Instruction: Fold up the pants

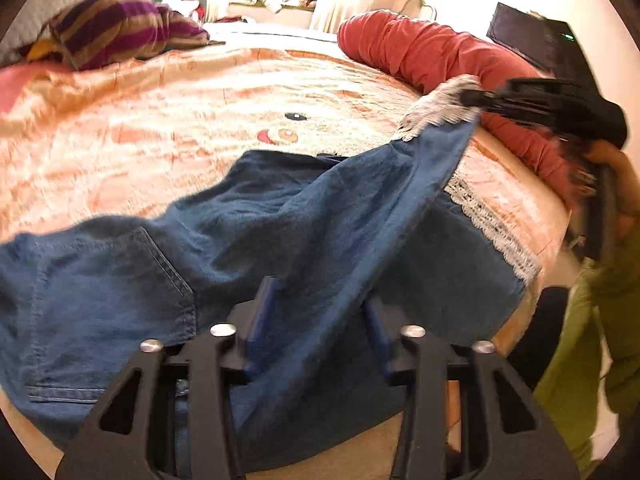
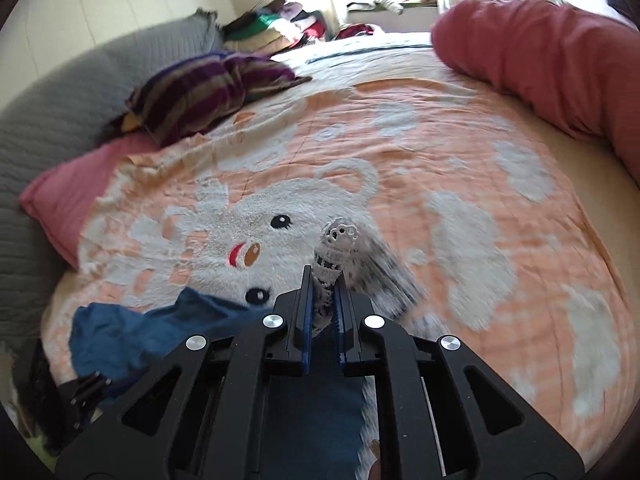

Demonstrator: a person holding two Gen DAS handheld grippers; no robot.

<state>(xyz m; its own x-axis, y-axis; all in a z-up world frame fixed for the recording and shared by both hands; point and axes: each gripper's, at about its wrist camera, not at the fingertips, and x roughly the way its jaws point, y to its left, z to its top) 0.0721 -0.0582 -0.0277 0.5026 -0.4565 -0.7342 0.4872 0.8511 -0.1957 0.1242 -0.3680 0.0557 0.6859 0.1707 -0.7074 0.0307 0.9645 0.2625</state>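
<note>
Pants [image 1: 280,216]: blue denim, spread on my bed's peach blanket [image 1: 168,128], 1 leg lifted.
Lace hem [image 2: 334,256]: white, pinched between my right gripper [image 2: 323,292] pads, clamped tight, raised off the blanket.
Left gripper [image 1: 316,320]: fingers narrow, a denim fold running between them; grip uncertain.
Red bolster [image 1: 432,52]: far edge.
Striped cloth [image 2: 208,92]: beside pink pillow [image 2: 76,196].
</note>
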